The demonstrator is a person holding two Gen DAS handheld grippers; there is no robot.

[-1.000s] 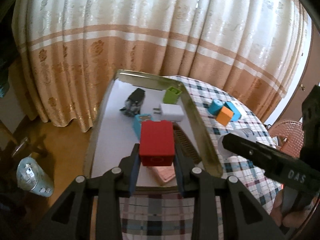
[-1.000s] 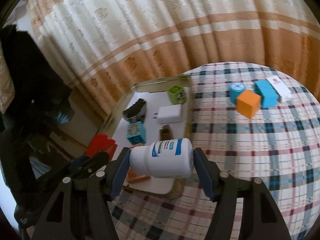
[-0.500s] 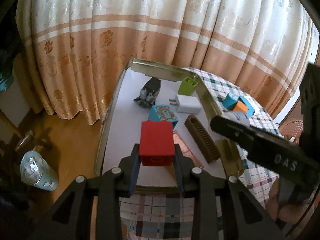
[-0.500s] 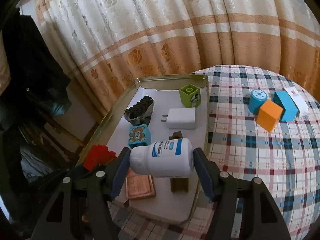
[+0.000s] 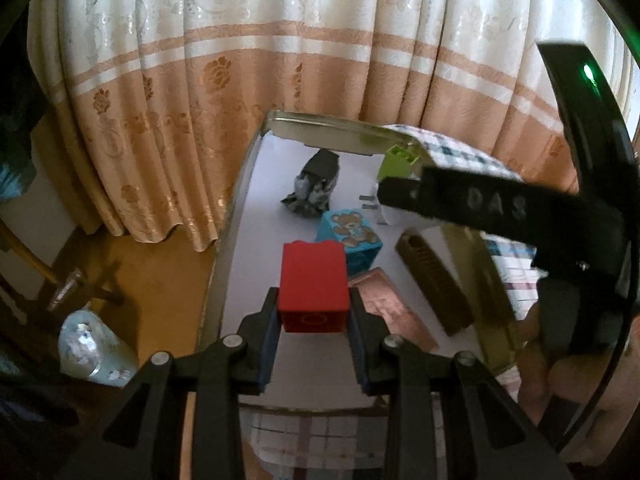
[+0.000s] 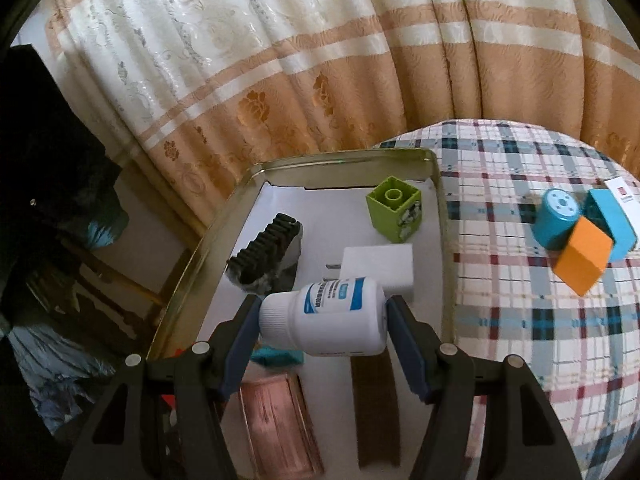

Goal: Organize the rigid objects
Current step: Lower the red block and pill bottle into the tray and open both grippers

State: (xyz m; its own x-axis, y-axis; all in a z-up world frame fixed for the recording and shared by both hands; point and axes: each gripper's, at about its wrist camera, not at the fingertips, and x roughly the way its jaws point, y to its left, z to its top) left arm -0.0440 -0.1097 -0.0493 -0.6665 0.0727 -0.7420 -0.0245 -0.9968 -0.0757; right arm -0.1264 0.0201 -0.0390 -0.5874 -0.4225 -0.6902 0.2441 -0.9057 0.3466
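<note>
My left gripper (image 5: 313, 322) is shut on a red block (image 5: 313, 284) and holds it above the near left part of a gold-rimmed tray (image 5: 320, 128). My right gripper (image 6: 323, 322) is shut on a white pill bottle (image 6: 324, 316), lying sideways, above the middle of the same tray (image 6: 344, 158). The tray holds a green block (image 6: 394, 208), a white charger (image 6: 378, 264), a black clip (image 6: 266, 250), a teddy-bear cube (image 5: 350, 234), a brown comb (image 5: 434, 280) and a pink card (image 5: 390, 308). The right gripper's body (image 5: 492, 204) crosses the left wrist view.
On the plaid tablecloth (image 6: 520, 320) to the right lie a blue cylinder (image 6: 556, 218), an orange cube (image 6: 582, 260), a blue block (image 6: 612, 220) and a white card (image 6: 626, 196). A curtain (image 6: 320, 60) hangs behind. The floor with a plastic bag (image 5: 90, 352) is on the left.
Both grippers have moved forward over the tray with their objects still held. The right gripper now reaches further across the left wrist view.
</note>
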